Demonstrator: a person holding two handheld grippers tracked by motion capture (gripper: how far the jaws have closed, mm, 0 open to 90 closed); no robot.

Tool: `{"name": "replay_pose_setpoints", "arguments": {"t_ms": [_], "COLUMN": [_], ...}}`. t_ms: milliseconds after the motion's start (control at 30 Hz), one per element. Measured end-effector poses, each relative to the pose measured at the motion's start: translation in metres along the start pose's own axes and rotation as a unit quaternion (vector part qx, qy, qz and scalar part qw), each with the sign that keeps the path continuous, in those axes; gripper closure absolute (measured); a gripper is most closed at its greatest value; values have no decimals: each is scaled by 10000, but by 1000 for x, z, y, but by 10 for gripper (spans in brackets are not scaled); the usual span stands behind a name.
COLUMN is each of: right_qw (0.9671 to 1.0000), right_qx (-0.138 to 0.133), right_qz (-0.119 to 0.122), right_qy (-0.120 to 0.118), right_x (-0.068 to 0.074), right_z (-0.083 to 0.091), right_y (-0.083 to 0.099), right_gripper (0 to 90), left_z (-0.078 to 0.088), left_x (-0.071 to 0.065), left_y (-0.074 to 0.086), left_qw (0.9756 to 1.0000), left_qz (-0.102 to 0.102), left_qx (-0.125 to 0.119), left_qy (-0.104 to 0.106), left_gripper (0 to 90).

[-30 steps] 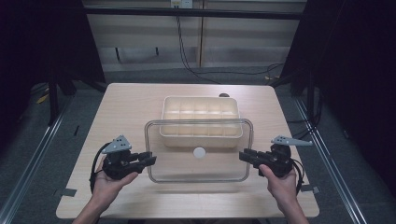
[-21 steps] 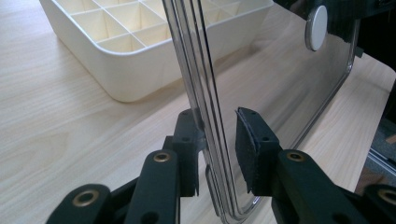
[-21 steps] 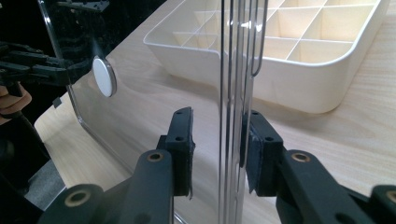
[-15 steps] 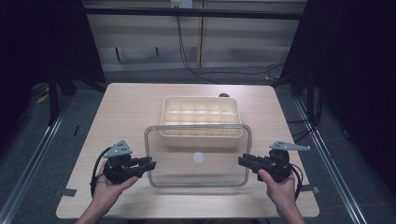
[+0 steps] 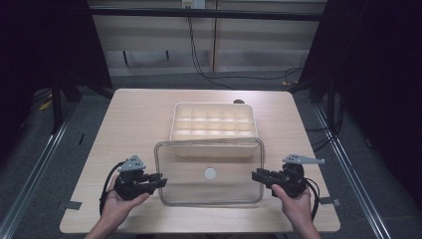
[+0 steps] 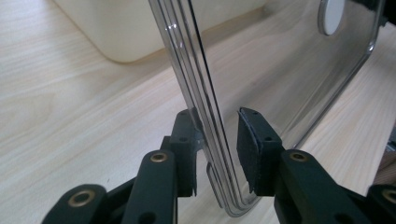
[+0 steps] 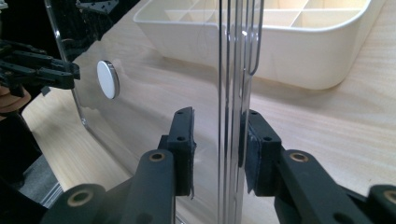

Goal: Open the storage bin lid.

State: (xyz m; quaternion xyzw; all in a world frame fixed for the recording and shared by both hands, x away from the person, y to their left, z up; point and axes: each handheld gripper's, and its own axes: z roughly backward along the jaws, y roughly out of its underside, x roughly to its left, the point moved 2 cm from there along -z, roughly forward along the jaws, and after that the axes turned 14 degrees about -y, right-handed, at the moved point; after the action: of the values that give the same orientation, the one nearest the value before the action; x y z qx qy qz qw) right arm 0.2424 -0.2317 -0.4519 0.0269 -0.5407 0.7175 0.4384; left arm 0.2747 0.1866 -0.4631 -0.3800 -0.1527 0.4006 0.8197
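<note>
lid [image 5: 209, 191]: long axis spans between both grippers, near the divided box [image 5: 214, 127], over the worktop [image 5: 134, 119]
left gripper [image 5: 158, 180]: jaws just easing, lid's left edge between them
right gripper [image 5: 256, 176]: jaws clamp lid's right edge

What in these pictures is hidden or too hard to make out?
- Clear lid, high view: glare hides whether its near edge touches the table.
- Lid's lower corner, left gripper view: cut by the bottom edge, behind the left gripper.
- Cream tray, right gripper view: far compartments cut off at top.
</note>
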Motion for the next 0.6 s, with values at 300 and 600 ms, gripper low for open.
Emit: {"name": "replay_pose_setpoints", "arguments": {"t_ms": [300,600], "right_qw": [9999,9985], "right_qx": [93,437], "right_qz": [-49,12], "right_qy": [13,322], "right_x": [-1,-3], "right_z": [-4,-12], "right_y": [8,16], "right_gripper": [672,624], "left_z": [0,-5], "left_x": [2,1], "left_y": [3,5], "left_qw": [9999,9999], "left_qz": [7,-37], "left_qx": [-14,32], "left_qy": [107,134], "left_gripper": [669,644]}}
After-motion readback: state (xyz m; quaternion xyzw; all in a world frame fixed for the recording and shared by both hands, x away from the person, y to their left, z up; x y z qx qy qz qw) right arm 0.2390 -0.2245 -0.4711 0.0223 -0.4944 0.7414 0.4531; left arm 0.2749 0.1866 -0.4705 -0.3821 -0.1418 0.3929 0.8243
